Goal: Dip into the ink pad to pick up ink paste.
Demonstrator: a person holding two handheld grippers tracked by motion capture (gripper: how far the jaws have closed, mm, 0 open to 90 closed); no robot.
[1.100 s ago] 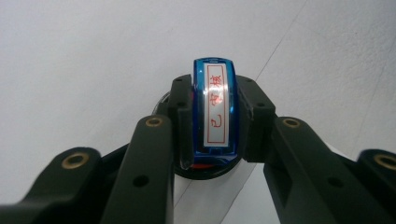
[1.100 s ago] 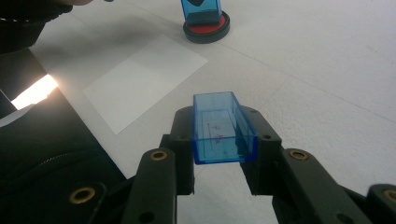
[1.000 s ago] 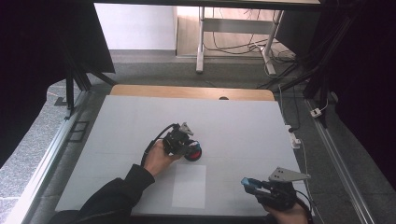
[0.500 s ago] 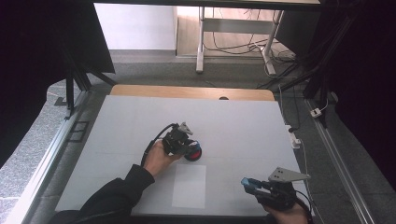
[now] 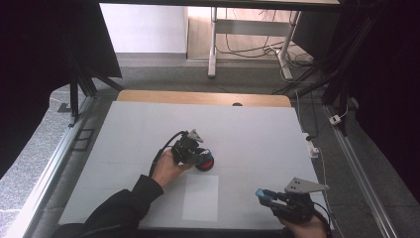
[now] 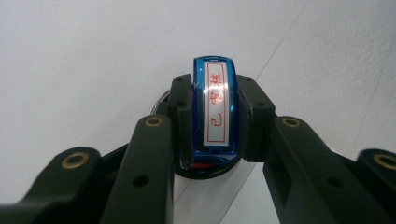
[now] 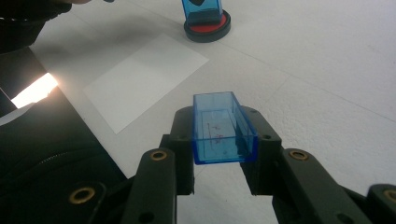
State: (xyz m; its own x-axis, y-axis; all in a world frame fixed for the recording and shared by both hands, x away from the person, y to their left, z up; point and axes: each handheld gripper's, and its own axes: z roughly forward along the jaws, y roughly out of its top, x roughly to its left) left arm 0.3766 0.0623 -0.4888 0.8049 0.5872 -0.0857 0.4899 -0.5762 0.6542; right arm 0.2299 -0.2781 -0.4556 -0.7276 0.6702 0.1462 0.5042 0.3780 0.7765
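On the white table [image 5: 148, 129], seen from the high view, a sheet of paper [image 5: 200, 197] lies between the two grippers. Only the left gripper view makes out red characters on the label of the blue stamp [image 6: 212, 109], which the left gripper [image 5: 194, 154] clamps while it rests on the red ink pad [image 5: 204, 163]. Nearer the table's front edge, the right gripper [image 5: 270, 196] is closed on the clear blue stamp cover [image 7: 222, 128].

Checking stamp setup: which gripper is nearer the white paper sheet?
Left. The left gripper presses the blue stamp on the red ink pad just beyond the paper sheet; the right gripper holds the blue cap farther right.
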